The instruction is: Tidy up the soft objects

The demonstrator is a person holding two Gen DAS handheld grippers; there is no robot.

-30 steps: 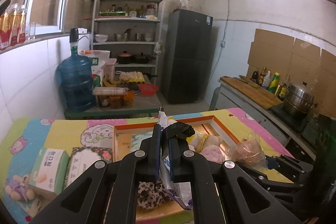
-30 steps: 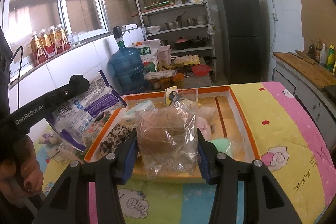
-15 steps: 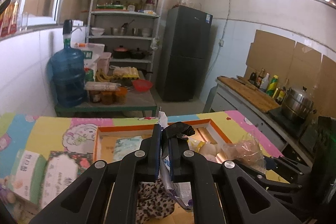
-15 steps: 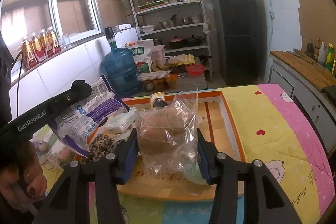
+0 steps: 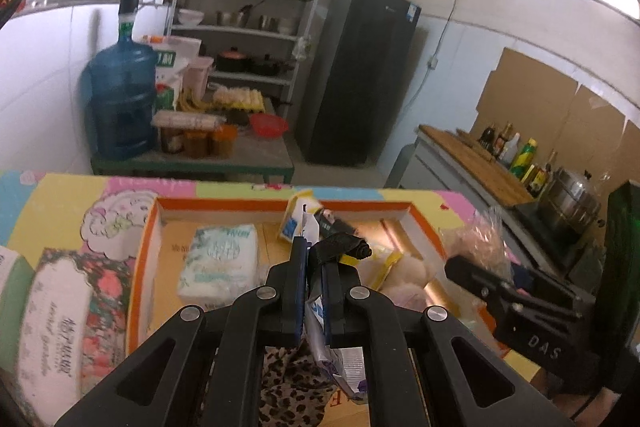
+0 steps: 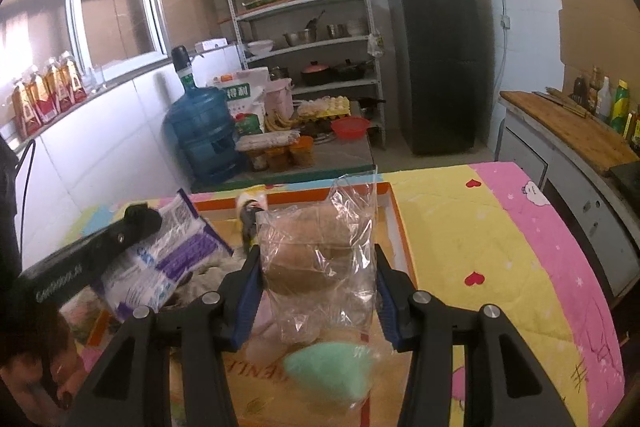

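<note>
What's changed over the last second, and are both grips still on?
Both grippers have carried their loads in over the tray. The left gripper has come forward and down, so the tissue pack looks nearer. The right gripper has shifted left over the tray, with a green sponge now below it. Unchanged: left stays shut on the packet, right on the clear bag.

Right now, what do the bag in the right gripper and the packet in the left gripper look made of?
Bag: thin clear plastic film, glossy; it crinkles and shows brown contents.
Packet: soft printed plastic, white and purple, slightly shiny; it hangs limp from the shut left gripper. Probably a wipes or tissue pack.
</note>
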